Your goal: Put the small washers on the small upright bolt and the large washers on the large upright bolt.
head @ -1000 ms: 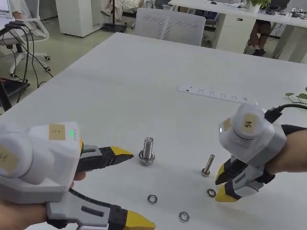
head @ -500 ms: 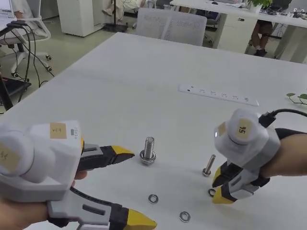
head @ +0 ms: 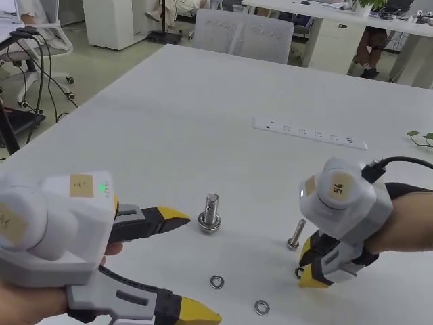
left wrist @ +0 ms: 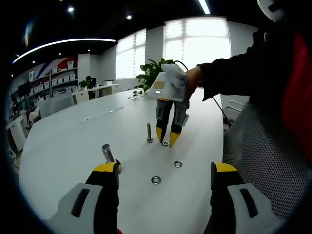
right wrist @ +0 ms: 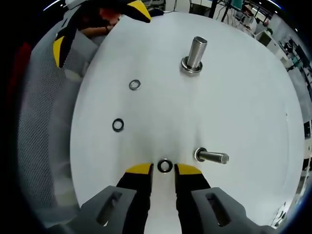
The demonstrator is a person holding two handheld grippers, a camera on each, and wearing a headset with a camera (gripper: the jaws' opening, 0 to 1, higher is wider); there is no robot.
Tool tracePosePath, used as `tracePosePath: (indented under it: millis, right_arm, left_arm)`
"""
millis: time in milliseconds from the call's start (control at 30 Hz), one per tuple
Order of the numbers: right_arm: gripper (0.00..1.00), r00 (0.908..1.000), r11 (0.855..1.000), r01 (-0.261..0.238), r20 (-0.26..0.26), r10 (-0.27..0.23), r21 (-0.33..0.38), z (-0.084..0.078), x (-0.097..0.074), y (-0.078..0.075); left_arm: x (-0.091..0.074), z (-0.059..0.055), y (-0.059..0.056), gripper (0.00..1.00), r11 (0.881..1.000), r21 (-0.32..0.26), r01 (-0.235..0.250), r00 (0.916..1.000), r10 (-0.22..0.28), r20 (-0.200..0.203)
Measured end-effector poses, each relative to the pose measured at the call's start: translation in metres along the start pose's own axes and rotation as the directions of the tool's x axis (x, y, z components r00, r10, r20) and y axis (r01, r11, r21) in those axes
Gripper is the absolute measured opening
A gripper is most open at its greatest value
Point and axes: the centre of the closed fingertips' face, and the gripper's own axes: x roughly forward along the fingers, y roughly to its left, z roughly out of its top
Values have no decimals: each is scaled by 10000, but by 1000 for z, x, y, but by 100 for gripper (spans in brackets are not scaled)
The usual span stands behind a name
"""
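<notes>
The large upright bolt (head: 210,211) (right wrist: 194,56) stands mid-table with a washer round its base. To its right stands the small bolt (head: 295,234) (right wrist: 212,156). My right gripper (head: 306,273) (right wrist: 164,169) points down at the table, its jaws a narrow gap apart on either side of a small washer (right wrist: 165,165) (left wrist: 165,144) that lies flat. Two more washers (head: 216,282) (head: 262,307) lie loose nearer me. My left gripper (head: 186,265) (left wrist: 165,168) hovers wide open at the lower left, holding nothing, its upper jaw beside the large bolt.
A white power strip (head: 310,133) lies further back on the white table (head: 169,122). A mesh office chair (head: 240,35) stands at the far edge, and a plant's leaves (head: 423,137) show at the right.
My right gripper has dropped lower and slightly left, so its tips now bracket the washer by the small bolt. The left gripper has stayed put.
</notes>
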Motion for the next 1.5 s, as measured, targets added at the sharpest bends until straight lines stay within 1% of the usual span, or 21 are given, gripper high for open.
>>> tracePosePath:
  millis: [300,667,800,933,1167,1367,1500]
  right_arm:
    - [14,10000,10000,69,-11,-69,-64,1,0,-1]
    - [14,9999,9999,116,-2,-116,-23,1,0,-2]
    - [14,9999,10000,77,-66,-77,-11,-1,-1,-1]
    - [14,9999,9999,34,-123,-32,100,-6,-3,0]
    - [14,9998,9992,147,-143,-141,369,-16,-18,0]
    - [14,9996,9983,255,-105,-250,526,-21,-32,1]
    - [14,9993,9973,370,9,-371,627,-21,-46,2]
  left_arm:
    - [0,0,-1,76,10000,-12,-3,10000,3,-34]
    - [-1,1,1,76,10000,-4,-19,10000,19,-21]
    - [-1,1,1,76,10000,1,-13,10000,13,-13]
    - [0,1,1,76,10000,-1,-10,10000,10,1]
    - [1,2,0,76,10000,31,28,10000,-29,6]
    - [1,2,0,76,10000,49,38,10000,-38,6]
    - [1,2,-1,75,10000,63,50,10000,-50,18]
